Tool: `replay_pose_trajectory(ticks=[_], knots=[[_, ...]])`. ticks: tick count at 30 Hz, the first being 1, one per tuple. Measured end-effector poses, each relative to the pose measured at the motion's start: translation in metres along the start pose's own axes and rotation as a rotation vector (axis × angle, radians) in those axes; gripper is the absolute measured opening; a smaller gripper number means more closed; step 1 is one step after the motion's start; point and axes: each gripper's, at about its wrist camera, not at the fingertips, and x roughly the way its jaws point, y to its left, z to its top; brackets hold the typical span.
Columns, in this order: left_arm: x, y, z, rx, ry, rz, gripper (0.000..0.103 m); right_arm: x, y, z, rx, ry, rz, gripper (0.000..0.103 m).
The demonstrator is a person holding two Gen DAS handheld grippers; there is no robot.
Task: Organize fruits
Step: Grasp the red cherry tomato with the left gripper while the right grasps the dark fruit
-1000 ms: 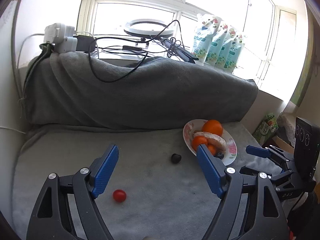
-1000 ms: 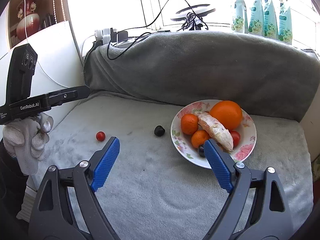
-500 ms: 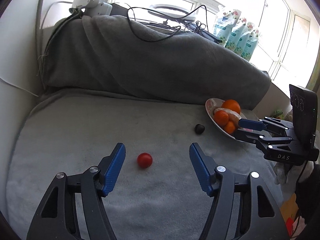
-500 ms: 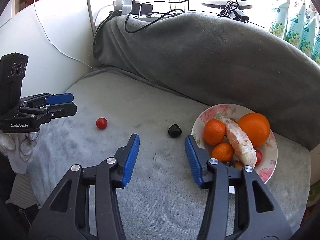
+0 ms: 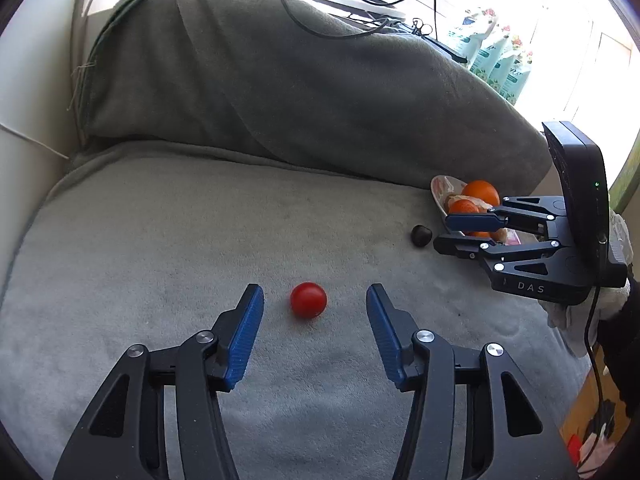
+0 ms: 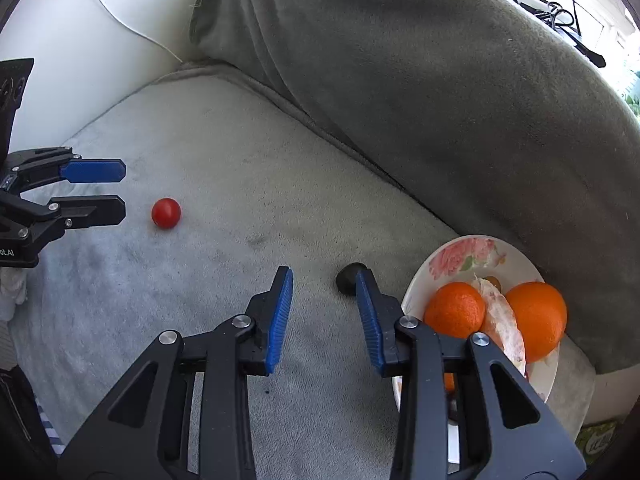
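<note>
On the grey blanket lies a small red tomato [image 5: 308,300]. It sits between the blue fingertips of my left gripper [image 5: 314,292], whose jaws are closing with gaps on both sides. A dark round fruit [image 6: 348,278] lies just off the flowered plate [image 6: 460,252], partly behind the right fingertip of my right gripper [image 6: 323,274]. The right jaws are closing too, with nothing between the pads. In the plate are two oranges [image 6: 536,316] and a peeled piece [image 6: 504,328]. Each view also shows the other tool: the left gripper [image 6: 124,190] near the tomato [image 6: 166,213], the right gripper [image 5: 442,234] beside the dark fruit [image 5: 421,235].
A blanket-covered backrest [image 5: 320,92] rises behind the seat, with cables and a power strip on top. Green-and-white pouches [image 5: 500,64] stand on the window ledge. A white wall [image 6: 80,40] borders the left side. A gloved hand [image 5: 580,312] holds the right tool.
Both pairs of jaws have narrowed. My left gripper sank toward the tomato, which now lies between its tips. My right gripper swung left from the plate to the dark fruit.
</note>
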Motion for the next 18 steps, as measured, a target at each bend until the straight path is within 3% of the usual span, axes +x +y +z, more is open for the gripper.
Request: replay_pose_trajectory(ticks=[18], knots=[[0.022,0.003,0.000,0.016,0.048,-0.013,0.047,0.046,0.016,0.024,-0.191,0.140,-0.122,0.030]])
